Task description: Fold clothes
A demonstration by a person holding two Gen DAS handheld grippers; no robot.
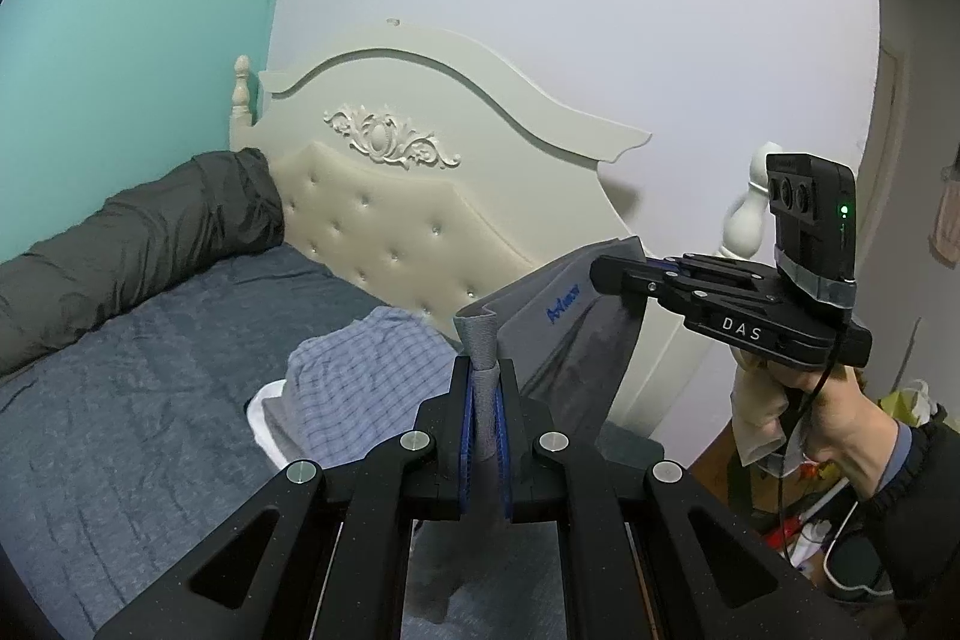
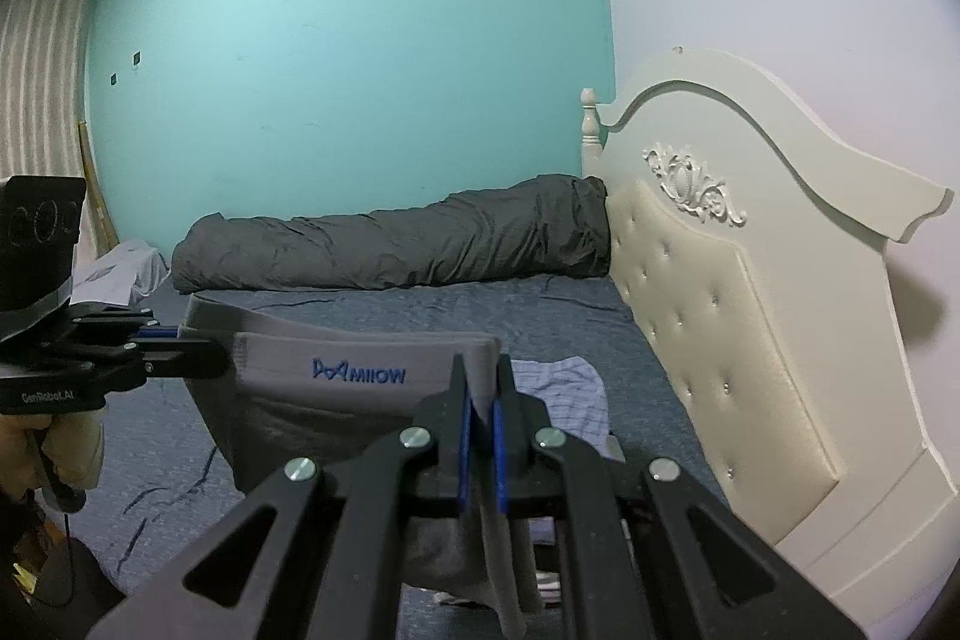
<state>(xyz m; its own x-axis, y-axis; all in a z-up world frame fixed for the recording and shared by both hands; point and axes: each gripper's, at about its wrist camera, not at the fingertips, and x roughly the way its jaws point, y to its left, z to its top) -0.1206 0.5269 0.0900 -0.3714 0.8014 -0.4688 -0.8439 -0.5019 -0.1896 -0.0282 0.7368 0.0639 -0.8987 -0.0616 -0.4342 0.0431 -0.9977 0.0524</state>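
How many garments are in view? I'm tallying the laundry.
2 clearly: the grey MIIOW-waistband underwear held up between both grippers, and the folded blue checked cloth on the bed near the headboard. Others may lie hidden beneath it.

I counted two grippers of mine, the left gripper (image 1: 483, 388) and the right gripper (image 2: 480, 388), and one grey garment (image 2: 336, 370) pinched between the jaws of both. On the one bed (image 1: 150, 370) lay one checked garment (image 1: 372, 376) and one white piece (image 1: 264, 412) under it. One dark rolled duvet (image 2: 396, 244) ran along the wall, and there was one cream headboard (image 2: 720, 292).
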